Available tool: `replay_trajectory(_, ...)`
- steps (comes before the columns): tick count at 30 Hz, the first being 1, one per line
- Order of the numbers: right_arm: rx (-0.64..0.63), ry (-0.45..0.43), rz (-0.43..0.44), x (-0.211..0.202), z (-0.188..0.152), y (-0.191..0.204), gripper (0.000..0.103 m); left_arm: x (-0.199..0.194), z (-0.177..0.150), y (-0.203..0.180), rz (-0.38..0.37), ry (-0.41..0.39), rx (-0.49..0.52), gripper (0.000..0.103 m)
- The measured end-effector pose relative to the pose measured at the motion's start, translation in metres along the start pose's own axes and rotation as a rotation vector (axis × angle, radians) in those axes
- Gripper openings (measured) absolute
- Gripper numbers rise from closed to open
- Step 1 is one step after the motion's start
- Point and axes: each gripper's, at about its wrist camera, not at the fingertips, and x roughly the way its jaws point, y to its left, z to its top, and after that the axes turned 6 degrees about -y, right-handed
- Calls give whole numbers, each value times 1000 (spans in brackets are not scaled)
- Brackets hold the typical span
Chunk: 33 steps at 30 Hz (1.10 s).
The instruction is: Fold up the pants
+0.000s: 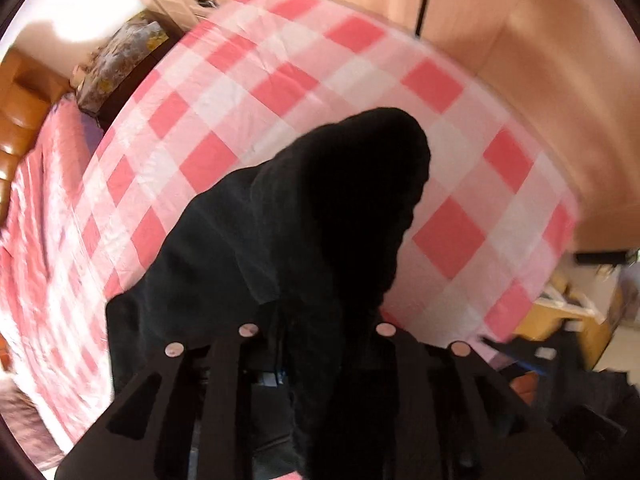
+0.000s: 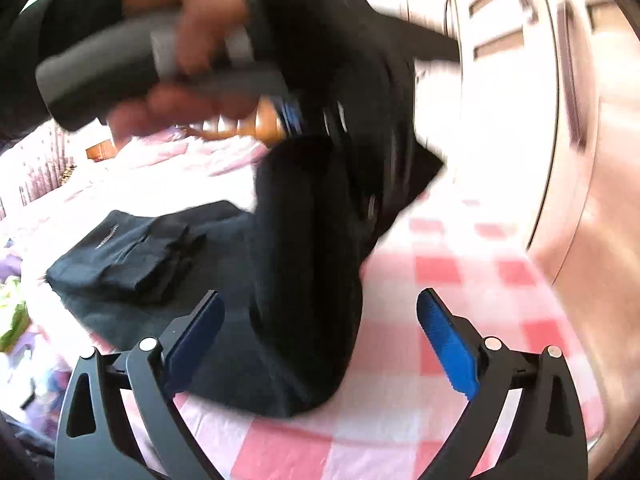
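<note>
The black pants (image 1: 320, 216) hang from my left gripper (image 1: 316, 332), which is shut on the fabric; the cloth drapes over its fingers and hides the pads. In the right wrist view the pants (image 2: 304, 280) hang down from the raised left gripper (image 2: 332, 120), held by a hand, and their lower part rests on the checked bed sheet (image 2: 440, 360). My right gripper (image 2: 320, 340) is open, its blue pads (image 2: 448, 344) on either side of the hanging cloth, not touching it.
The bed has a pink and white checked sheet (image 1: 280, 92). A folded dark garment (image 2: 128, 256) lies on the bed to the left. White wardrobe doors (image 2: 520, 80) stand to the right. A brown headboard (image 1: 20, 120) and clutter (image 1: 560, 312) border the bed.
</note>
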Motion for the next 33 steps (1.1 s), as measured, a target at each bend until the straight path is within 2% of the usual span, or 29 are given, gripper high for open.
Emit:
replay_trajectory(4,81,139,80,26,-12,12,94,-33,-3,20,-46,-69,-71,21)
replay_trajectory(9,-44,182,46,53,-12,57,94,-92,-33,59,-104,-190,-165,21)
replay_trajectory(11,-99,193,19,61,-11,72,94,-118,-57,88,-127,-245,-226,21)
replay_trajectory(14,-175,175,-12,64,-8,92,94,-152,-115,147,-144,-319,-346,21)
replay_trajectory(18,-228,130,-25,63,2,113,94,-164,-197,216,-171,-376,-505,20)
replay_trajectory(22,-312,103,13,65,4,148,94,-136,-291,281,-248,-438,-661,20)
replay_trajectory(24,-358,108,20,69,0,163,94,-93,-338,310,-310,-432,-762,20)
replay_trajectory(26,-398,136,20,77,-8,173,94,-50,-371,325,-333,-418,-819,21)
replay_trajectory(29,-405,172,29,81,-17,175,94,8,-403,331,-383,-409,-891,23)
replay_trajectory(31,-411,175,31,79,-15,176,94,12,-416,334,-443,-499,-922,23)
replay_trajectory(33,-420,172,30,75,-17,174,94,2,-419,334,-443,-542,-912,22)
